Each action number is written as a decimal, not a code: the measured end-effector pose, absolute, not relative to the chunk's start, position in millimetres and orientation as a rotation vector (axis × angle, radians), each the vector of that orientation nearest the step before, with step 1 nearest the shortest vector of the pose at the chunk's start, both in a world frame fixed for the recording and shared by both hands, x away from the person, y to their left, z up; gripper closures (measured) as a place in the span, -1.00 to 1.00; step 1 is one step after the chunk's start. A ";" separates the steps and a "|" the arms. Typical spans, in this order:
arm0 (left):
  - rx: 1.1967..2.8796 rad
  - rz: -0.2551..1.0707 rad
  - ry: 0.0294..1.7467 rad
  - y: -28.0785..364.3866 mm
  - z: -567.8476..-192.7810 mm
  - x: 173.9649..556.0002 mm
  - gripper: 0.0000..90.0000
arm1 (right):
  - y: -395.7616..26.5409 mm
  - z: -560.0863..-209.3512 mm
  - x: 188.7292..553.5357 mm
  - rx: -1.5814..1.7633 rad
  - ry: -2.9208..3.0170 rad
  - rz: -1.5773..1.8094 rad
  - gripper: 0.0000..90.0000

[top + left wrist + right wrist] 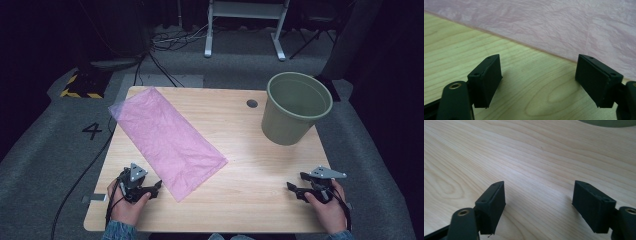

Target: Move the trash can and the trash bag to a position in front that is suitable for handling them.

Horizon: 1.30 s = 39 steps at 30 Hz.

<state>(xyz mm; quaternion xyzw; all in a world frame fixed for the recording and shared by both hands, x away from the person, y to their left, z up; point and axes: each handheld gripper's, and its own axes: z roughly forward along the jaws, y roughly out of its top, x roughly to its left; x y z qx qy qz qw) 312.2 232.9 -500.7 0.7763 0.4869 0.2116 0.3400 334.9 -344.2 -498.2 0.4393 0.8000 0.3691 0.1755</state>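
While your left gripper [156,189] rests jaws apart beside the pink plastic sheet [167,139] — its far edge cut off up close — your right gripper [295,188] gapes too, bin [295,107] well apart.

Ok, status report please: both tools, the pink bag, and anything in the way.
Left tool open, empty, beside pink bag. Right tool open, empty, over bare table. Bag flat, untouched. Green bin upright, far right. Nothing in the way.
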 end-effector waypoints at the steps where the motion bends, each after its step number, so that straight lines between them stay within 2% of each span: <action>1: 2.021 0.549 1.262 234.1 -498.7 311.6 -0.52 | -343.7 -495.2 335.7 1.236 2.262 1.050 -0.40; 8: 2.019 0.553 1.237 237.2 -491.0 308.5 -0.49 | -341.7 -469.3 342.4 1.206 2.254 1.081 -0.36; 12: 2.025 0.548 1.223 237.8 -487.3 307.3 -0.48 | -341.2 -453.3 349.1 1.200 2.256 1.100 -0.41; 18: 2.029 0.535 1.197 235.6 -483.8 303.5 -0.47 | -338.6 -414.6 356.7 1.123 2.237 1.170 -0.20; 30: 2.005 0.547 1.211 243.3 -482.1 293.6 -0.47 | -328.6 -345.4 382.8 0.970 2.194 1.241 0.05; 34: 2.003 0.552 1.214 245.1 -483.5 290.5 -0.42 | -324.1 -331.3 393.7 0.932 2.181 1.249 0.10; 39: 1.983 0.586 1.198 248.9 -480.8 284.0 -0.39 | -316.9 -312.9 425.3 0.933 2.185 1.260 0.10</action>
